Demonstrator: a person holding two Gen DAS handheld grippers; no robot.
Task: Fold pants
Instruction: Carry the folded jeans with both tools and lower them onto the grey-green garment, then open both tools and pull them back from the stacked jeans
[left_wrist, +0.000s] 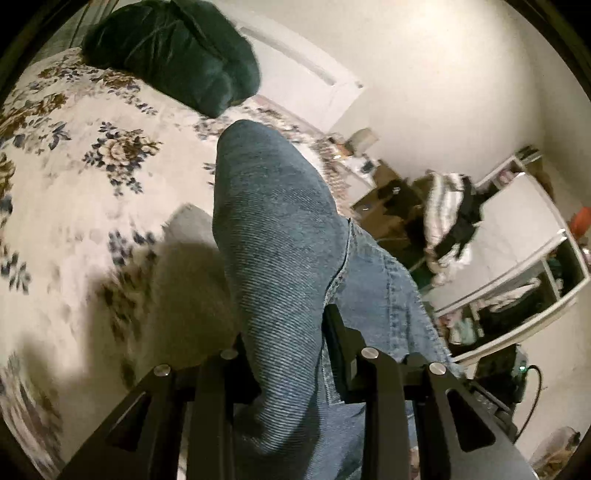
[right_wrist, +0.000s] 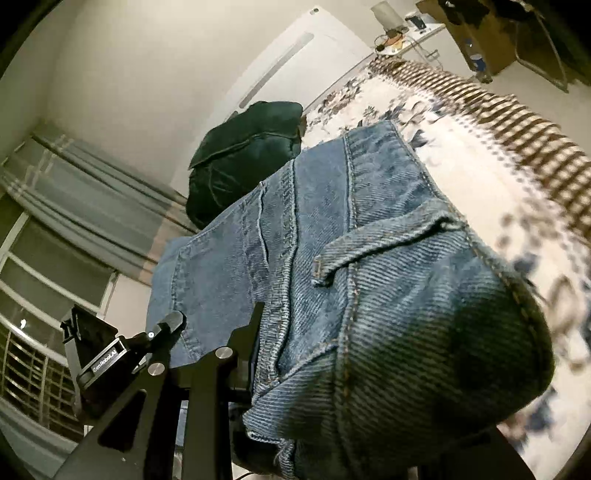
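Denim fills both wrist views right at the fingers: the left gripper (left_wrist: 291, 354) is clamped on a fold of the jeans (left_wrist: 273, 229), and the right gripper (right_wrist: 258, 354) is pinching the waistband end, belt loop (right_wrist: 373, 251) showing. So the jeans hang in the air over the bed (left_wrist: 74, 155), near a green pillow (left_wrist: 173, 51). My take: keep both grips level and taut, lower together, and lay edges matched so nothing bunches.

A home bedroom: floral bedspread (left_wrist: 92, 155), curtained window (right_wrist: 55, 236), cluttered shelves (left_wrist: 517, 258).
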